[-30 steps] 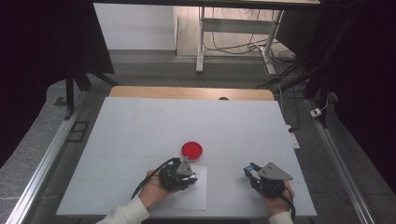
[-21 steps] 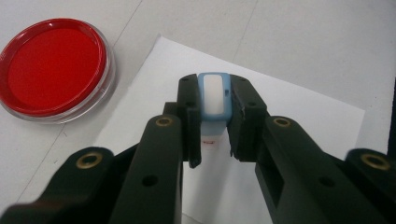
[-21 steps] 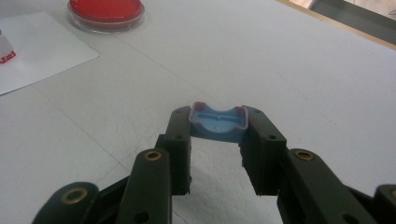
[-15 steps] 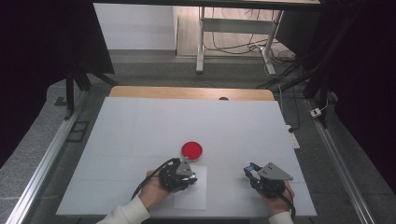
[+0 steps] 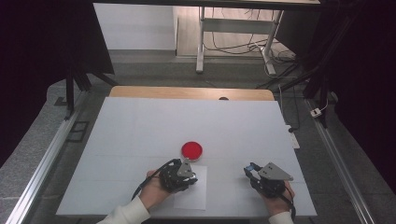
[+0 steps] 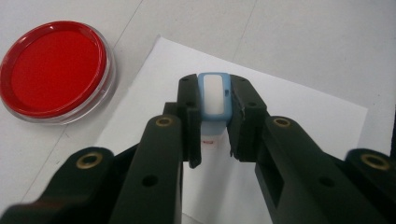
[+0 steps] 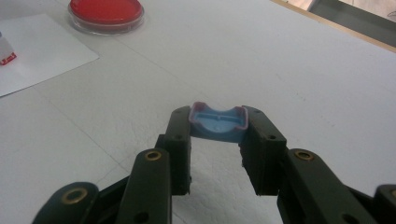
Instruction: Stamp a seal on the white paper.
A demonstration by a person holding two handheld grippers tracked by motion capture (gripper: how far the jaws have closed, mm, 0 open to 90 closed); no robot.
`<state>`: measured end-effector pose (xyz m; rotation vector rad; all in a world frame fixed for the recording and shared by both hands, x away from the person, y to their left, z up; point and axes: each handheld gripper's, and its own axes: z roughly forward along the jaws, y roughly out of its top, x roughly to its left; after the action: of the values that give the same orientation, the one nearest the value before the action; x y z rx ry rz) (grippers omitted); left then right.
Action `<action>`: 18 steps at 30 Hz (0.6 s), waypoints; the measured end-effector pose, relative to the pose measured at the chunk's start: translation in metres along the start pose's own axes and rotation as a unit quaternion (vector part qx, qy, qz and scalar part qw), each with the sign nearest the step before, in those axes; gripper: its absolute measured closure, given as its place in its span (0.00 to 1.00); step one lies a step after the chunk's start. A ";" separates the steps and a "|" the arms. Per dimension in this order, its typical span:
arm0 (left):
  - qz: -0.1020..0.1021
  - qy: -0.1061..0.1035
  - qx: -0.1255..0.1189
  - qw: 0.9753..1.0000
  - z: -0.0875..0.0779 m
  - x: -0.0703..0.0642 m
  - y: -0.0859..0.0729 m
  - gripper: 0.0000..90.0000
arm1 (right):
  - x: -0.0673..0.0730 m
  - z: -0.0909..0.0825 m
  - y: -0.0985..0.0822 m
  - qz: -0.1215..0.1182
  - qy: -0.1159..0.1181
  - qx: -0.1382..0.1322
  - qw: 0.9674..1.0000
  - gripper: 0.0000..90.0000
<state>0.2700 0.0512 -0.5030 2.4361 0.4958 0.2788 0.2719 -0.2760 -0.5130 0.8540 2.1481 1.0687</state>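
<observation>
White table (image 5: 140,135) under dark surroundings, with a wooden strip along the far edge. Landmark: red ink pad (image 5: 192,150), a round dish with a clear rim, near the table's middle. Just on the near side of the pad, a white paper sheet (image 5: 196,198) flat on the table, one corner close to the pad's rim. Over that sheet, left tongs (image 5: 186,172) pinching a small stamp (image 6: 214,95) with a light-blue frame and white centre, held between both pads just above the paper. Well to the right of the pad, at about the same nearness as the sheet, right tongs (image 5: 250,169) clamped on a light-blue cap (image 7: 217,122), hollow side up, over bare table. Both grips in hands coming in from the near edge, white sleeves at the wrists.
</observation>
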 end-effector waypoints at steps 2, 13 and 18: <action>-0.001 -0.001 0.000 1.000 0.000 0.001 0.000 0.85 | 0.000 0.000 0.000 0.000 0.000 0.000 1.000 0.71; -0.013 -0.017 -0.027 0.999 -0.008 0.004 0.001 0.85 | -0.001 0.000 0.000 0.000 -0.001 0.002 1.000 0.71; -0.017 -0.017 -0.047 0.999 -0.017 0.004 0.004 0.85 | -0.001 0.000 -0.001 0.001 -0.001 0.002 1.000 0.71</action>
<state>0.2695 0.0590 -0.4868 2.3356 0.4964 0.2401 0.2726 -0.2771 -0.5133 0.8599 2.1495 1.0651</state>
